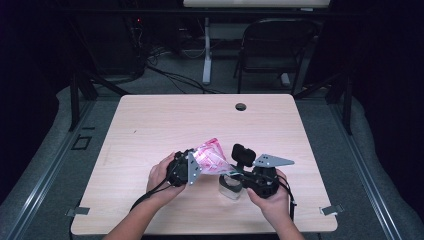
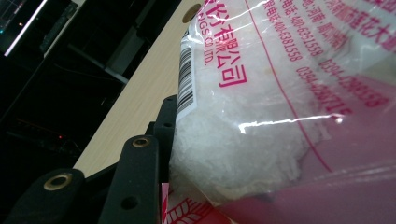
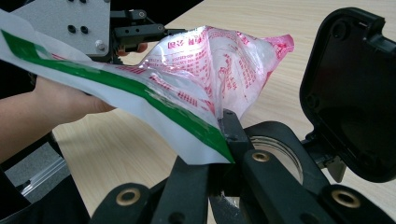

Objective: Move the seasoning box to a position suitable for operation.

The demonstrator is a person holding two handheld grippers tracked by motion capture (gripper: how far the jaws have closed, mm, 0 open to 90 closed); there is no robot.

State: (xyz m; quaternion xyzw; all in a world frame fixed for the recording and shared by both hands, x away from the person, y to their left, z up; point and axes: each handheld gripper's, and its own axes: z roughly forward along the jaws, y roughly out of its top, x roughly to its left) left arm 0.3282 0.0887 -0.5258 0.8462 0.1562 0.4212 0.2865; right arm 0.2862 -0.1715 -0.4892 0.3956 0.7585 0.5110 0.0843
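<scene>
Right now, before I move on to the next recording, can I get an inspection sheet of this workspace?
Surface: light wood table with a round hole near the far edge.
Job's things: pink-printed plastic bag of white granules, held tilted over a clear jar whose black hinged lid stands open.
Clutter: nothing seen.
Grippers: left gripper clamps the bag's body; right gripper pinches its green-striped edge above the jar.
Cables: black cable trails from the left gripper.
Surroundings: dark room, folding chair, floor cables behind the table.

The plastic bag [image 2: 280, 102] in my grip bears pink print: "GS CO.,LTD.", "400-6351558", Chinese characters, and a black barcode beside them.
</scene>
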